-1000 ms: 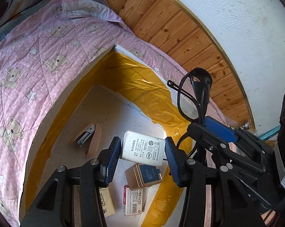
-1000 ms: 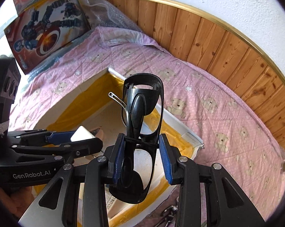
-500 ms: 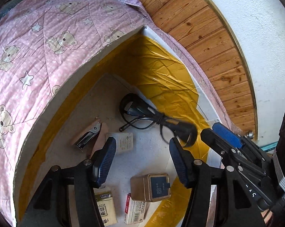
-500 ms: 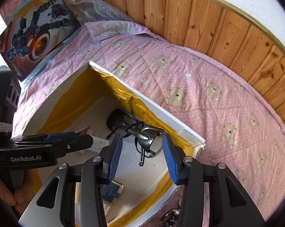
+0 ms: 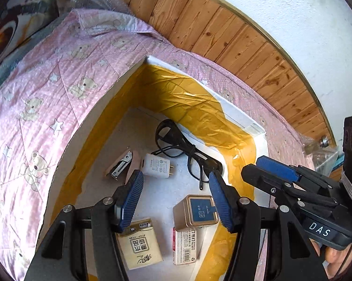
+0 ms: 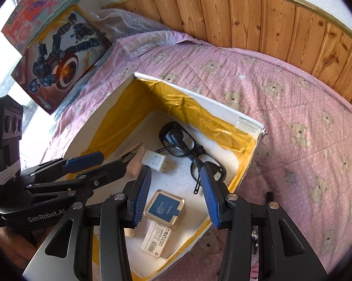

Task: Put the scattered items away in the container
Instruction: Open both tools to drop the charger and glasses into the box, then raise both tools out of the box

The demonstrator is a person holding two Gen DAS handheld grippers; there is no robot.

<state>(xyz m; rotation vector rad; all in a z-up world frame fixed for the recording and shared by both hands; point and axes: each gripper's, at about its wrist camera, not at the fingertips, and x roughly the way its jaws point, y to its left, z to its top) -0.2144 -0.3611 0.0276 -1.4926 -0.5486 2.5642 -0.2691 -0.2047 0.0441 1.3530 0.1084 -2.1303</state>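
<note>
A white box lined with yellow tape (image 5: 241,117) (image 6: 243,119) sits on the pink bedspread. Inside lie black sunglasses (image 5: 187,149) (image 6: 187,149), a white plug adapter (image 5: 156,165) (image 6: 153,159), a stapler (image 5: 119,166), a small tin with a blue label (image 5: 197,212) (image 6: 164,207), a beige packet (image 5: 141,243) and a staples box (image 5: 184,245) (image 6: 157,238). My left gripper (image 5: 176,201) hovers open above the box with nothing between its fingers. My right gripper (image 6: 174,195) is also open and empty over the box's near right part.
The pink bear-print bedspread (image 6: 293,117) spreads around the box. Toy boxes (image 6: 59,56) and bubble wrap (image 6: 126,21) stand at the back left against a wooden wall panel (image 6: 269,18). A hand (image 5: 335,255) holds the right gripper.
The white adapter left my left gripper and the sunglasses left my right gripper; both now lie in the box. Both grippers stand open and have drawn back above the box.
</note>
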